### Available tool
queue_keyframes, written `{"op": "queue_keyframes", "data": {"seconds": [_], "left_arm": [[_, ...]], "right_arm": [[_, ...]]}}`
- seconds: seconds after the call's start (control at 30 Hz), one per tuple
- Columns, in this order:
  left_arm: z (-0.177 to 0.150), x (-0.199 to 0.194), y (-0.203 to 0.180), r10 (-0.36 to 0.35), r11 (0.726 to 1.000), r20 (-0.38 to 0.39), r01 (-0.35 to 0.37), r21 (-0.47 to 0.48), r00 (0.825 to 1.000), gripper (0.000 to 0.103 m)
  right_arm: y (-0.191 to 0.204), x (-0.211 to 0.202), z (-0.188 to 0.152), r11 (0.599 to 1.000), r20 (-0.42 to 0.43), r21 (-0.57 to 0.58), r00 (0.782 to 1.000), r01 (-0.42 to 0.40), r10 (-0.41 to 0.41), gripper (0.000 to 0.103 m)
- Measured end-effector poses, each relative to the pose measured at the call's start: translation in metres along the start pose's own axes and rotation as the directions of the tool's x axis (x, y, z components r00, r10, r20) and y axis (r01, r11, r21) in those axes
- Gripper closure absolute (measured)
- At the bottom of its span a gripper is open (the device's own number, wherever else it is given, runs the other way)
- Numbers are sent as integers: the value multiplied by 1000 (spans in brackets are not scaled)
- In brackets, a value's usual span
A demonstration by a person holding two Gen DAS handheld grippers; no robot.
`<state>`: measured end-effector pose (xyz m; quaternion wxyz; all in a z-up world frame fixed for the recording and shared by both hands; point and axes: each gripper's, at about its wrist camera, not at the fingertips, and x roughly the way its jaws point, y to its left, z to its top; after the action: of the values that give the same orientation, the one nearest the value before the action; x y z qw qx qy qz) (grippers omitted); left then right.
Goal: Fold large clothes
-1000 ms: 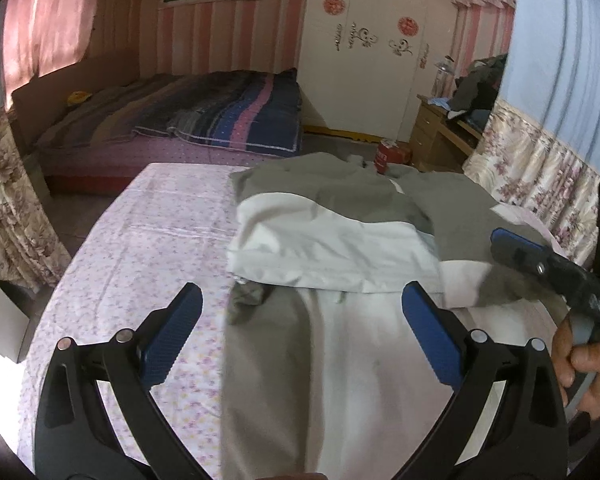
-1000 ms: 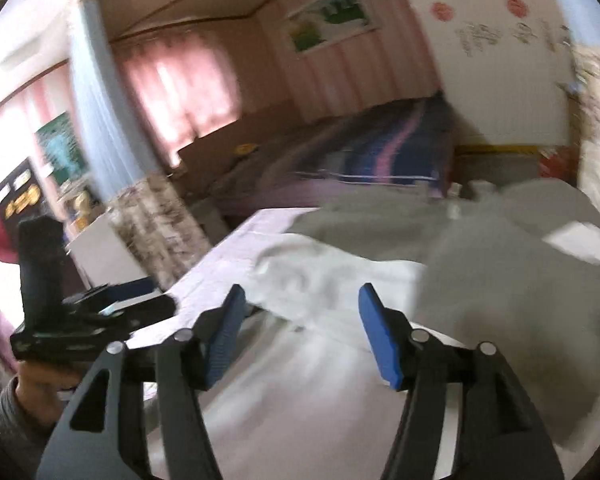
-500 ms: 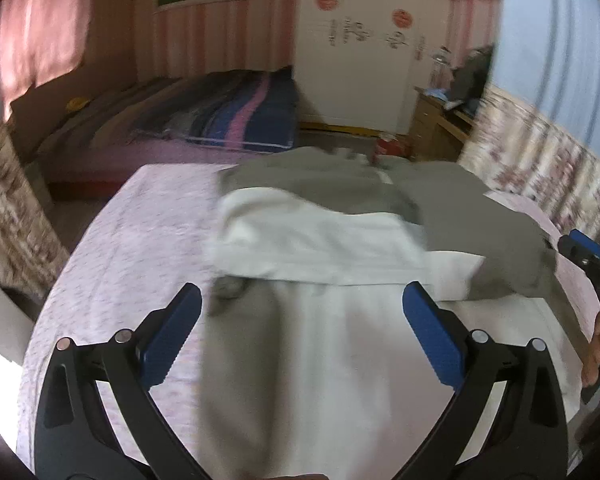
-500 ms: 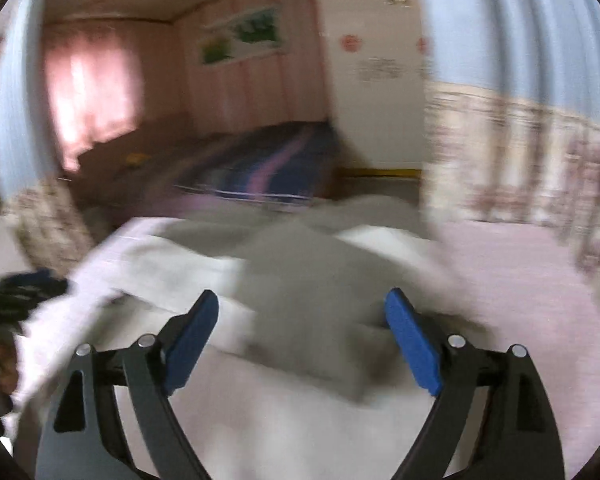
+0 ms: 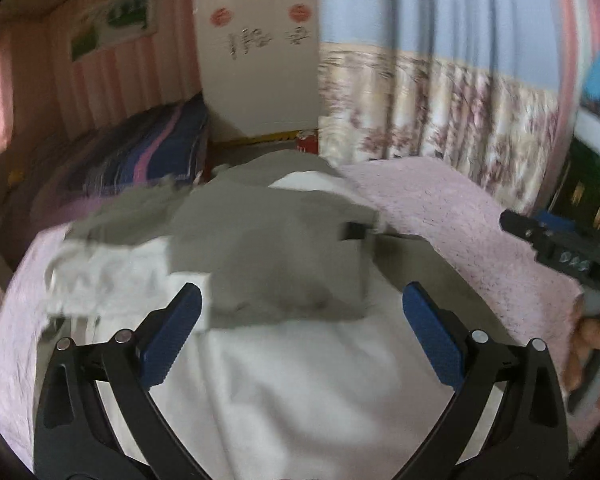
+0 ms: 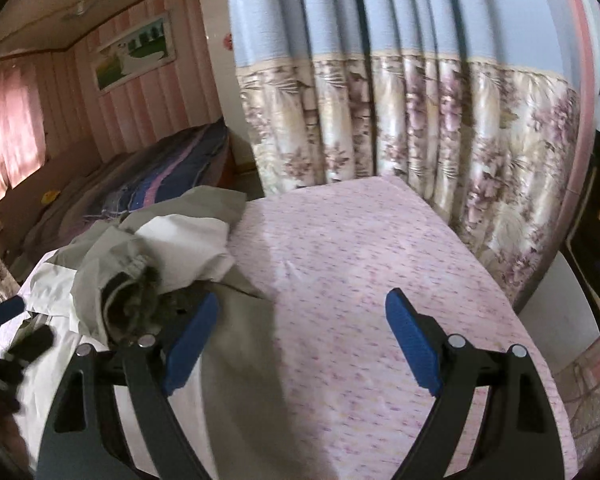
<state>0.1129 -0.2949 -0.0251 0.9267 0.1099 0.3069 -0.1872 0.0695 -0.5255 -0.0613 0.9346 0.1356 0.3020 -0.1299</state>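
Both views have swung toward the floral curtain point(image 6: 400, 120) since a second ago, and the right gripper point(image 6: 300, 340) has spread wider. It hangs released over the bed point(image 6: 360, 248), above bare pink sheet. The left gripper point(image 5: 300, 332), also released, hovers over the grey-and-white jacket point(image 5: 268, 248), whose length runs toward the bed's far edge. Only the right view shows its fur-trimmed hood point(image 6: 140, 300).

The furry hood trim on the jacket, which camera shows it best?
The right wrist view: the furry hood trim lies sharp and near, beside the jacket's white lining. The left wrist view shows only blurred grey and white cloth; no fur is discernible.
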Motion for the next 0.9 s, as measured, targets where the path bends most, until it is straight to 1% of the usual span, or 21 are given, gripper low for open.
{"op": "queue_keyframes", "data": {"seconds": [0.07, 0.1, 0.17, 0.2, 0.23, 0.27, 0.3, 0.33, 0.37, 0.4, 0.47, 0.5, 0.57, 0.6, 0.67, 0.73, 0.77, 0.8, 0.83, 0.87, 0.9], "left_arm": [[3, 16, -14, 45, 998, -17, -44, 38, 999, 3], [3, 28, -17, 58, 997, -42, -56, 45, 997, 3], [6, 43, -19, 78, 996, -65, -75, 53, 995, 4], [7, 53, -17, 86, 994, -79, -81, 67, 993, 8], [7, 61, -14, 85, 994, -94, -78, 75, 992, 25], [8, 67, -7, 84, 994, -110, -76, 75, 990, 34], [8, 75, 2, 66, 996, -142, -58, 62, 988, 58], [10, 76, 10, 70, 997, -151, -62, 55, 986, 90], [12, 75, 18, 82, 995, -144, -74, 61, 986, 94], [15, 70, 30, 85, 995, -124, -78, 61, 989, 96], [20, 60, 54, 92, 995, -100, -88, 40, 991, 97], [24, 50, 75, 106, 994, -76, -104, 20, 991, 98], [32, 35, 111, 146, 989, -45, -146, -8, 988, 98], [36, 27, 138, 172, 984, -38, -173, -33, 984, 98], [42, 18, 191, 212, 973, -49, -215, -83, 976, 97], [41, 18, 248, 238, 960, -86, -248, -128, 967, 96], [38, 19, 267, 248, 956, -99, -260, -136, 964, 94], [33, 22, 293, 261, 951, -104, -274, -144, 960, 88], [29, 25, 311, 286, 944, -104, -298, -139, 953, 86], [23, 30, 327, 320, 934, -111, -333, -128, 941, 78], [13, 36, 348, 339, 925, -138, -356, -130, 931, 46]], "right_arm": [[-5, -4, 1, 1000, 0, 11, 1000, 1, -1, 17], [-6, -5, 0, 1000, 0, 12, 1000, 0, 0, 17], [-5, -6, 1, 1000, 0, 9, 1000, -5, 5, 17], [-4, -6, 1, 1000, -2, 6, 1000, -6, 6, 17], [-3, -5, 1, 1000, -7, 3, 1000, -6, 6, 17], [0, -5, 1, 1000, -9, 1, 1000, -10, 10, 17], [2, -4, 2, 1000, -11, -1, 1000, -14, 14, 17], [6, -2, 2, 1000, -16, -7, 1000, -18, 18, 17], [10, -1, 3, 1000, -19, -12, 1000, -23, 23, 17], [14, 0, 4, 999, -19, -19, 999, -30, 29, 17], [26, 3, 6, 998, -23, -38, 999, -43, 42, 17], [31, 4, 8, 998, -24, -47, 999, -49, 48, 17], [45, 7, 11, 995, -25, -73, 998, -60, 59, 17], [52, 9, 13, 994, -26, -86, 998, -63, 61, 17], [67, 14, 18, 991, -32, -110, 997, -77, 74, 17], [82, 19, 22, 988, -41, -125, 995, -92, 88, 17], [89, 23, 23, 986, -50, -130, 994, -105, 99, 17], [95, 26, 23, 984, -62, -135, 992, -114, 107, 17], [103, 31, 23, 982, -79, -146, 991, -120, 109, 17], [109, 35, 22, 980, -97, -159, 989, -123, 108, 17], [114, 37, 22, 978, -107, -169, 988, -124, 107, 17]]}}
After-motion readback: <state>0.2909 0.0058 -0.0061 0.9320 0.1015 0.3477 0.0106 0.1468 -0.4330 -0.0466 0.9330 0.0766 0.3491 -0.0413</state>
